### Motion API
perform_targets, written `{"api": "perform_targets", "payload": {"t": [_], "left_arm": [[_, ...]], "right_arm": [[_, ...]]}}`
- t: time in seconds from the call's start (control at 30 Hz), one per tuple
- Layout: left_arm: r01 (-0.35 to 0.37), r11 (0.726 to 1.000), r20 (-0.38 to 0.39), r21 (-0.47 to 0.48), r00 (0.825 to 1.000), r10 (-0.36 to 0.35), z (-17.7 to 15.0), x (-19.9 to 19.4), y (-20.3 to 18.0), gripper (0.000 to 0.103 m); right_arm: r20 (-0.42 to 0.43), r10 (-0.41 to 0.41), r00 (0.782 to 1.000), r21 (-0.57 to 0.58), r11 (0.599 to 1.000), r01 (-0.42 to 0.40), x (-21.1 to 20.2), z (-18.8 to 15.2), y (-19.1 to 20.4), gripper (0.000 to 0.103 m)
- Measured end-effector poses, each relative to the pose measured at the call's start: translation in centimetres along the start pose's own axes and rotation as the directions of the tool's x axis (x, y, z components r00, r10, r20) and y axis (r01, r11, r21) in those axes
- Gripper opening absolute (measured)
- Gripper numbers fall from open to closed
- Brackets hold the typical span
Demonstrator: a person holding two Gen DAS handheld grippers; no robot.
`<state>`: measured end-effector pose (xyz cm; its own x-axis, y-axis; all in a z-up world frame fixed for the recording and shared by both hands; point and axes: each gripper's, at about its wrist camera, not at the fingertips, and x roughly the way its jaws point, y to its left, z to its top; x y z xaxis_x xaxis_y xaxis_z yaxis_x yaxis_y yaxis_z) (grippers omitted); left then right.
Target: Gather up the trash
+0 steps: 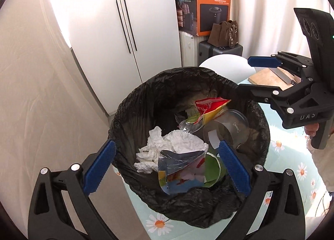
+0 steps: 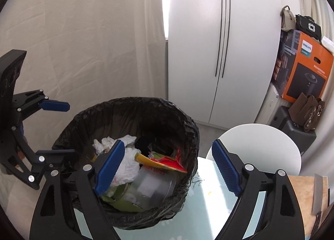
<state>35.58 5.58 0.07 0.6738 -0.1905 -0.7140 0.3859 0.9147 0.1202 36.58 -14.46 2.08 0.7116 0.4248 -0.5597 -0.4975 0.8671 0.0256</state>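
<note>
- The left gripper (image 1: 165, 166) hangs over the near edge of the bin, jaws spread wide with nothing between the blue pads (image 1: 100, 166); only trash lying in the bin shows through the gap.
- The trash bin (image 1: 133, 102), lined with a black bag, stands on the flowered tablecloth (image 1: 292, 162). In it lie crumpled white tissue (image 1: 167, 146), a torn colourful wrapper (image 1: 179, 171), a red and yellow packet (image 1: 210, 106), a clear plastic cup (image 1: 229, 129) and something green underneath (what it is I cannot tell).
- The right gripper (image 2: 167, 169) sits over the bin's right rim, jaws likewise spread and empty.
- To the right on the table are a white plate (image 2: 261, 144) and a wooden cutting board (image 2: 302, 189) with a knife on it.
- Progress, as a judgement: the drop looks done, since both tools are empty over a well-filled bin. No loose trash shows on the visible strip of table, so little may be left.
- Hidden: most of the tabletop lies outside both views, the bin's bottom is buried, and the holder shows only as a bit of hand (image 1: 311, 129) on the right handle.
</note>
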Motion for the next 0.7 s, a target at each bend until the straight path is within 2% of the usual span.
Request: {"api": "perform_targets", "payload": {"t": [0.2,0.4,0.6,0.7], "left_arm": [[-0.011,1.000,0.038,-0.017,0.999,0.012,-1.0,-4.1,-4.1,0.097],[-0.051,0.994,0.007,-0.094,0.999,0.052,-2.5,-6.3,-8.6,0.097],[-0.148,0.978,-0.029,-0.145,0.989,0.146,-5.0,-7.6,-12.4,0.097],[-0.162,0.971,-0.040,-0.175,0.987,0.157,-6.4,-8.4,-14.2,0.097]], "right_arm": [[0.012,0.067,0.998,0.005,0.998,-0.067,-4.2,-1.3,-0.8,0.088],[-0.001,0.077,0.997,0.021,0.997,-0.077,-8.8,-3.3,-2.7,0.093],[-0.013,0.084,0.996,0.014,0.996,-0.083,-12.8,-6.3,-4.7,0.094],[-0.021,0.091,0.996,0.017,0.996,-0.090,-14.6,-7.9,-5.6,0.095]]}}
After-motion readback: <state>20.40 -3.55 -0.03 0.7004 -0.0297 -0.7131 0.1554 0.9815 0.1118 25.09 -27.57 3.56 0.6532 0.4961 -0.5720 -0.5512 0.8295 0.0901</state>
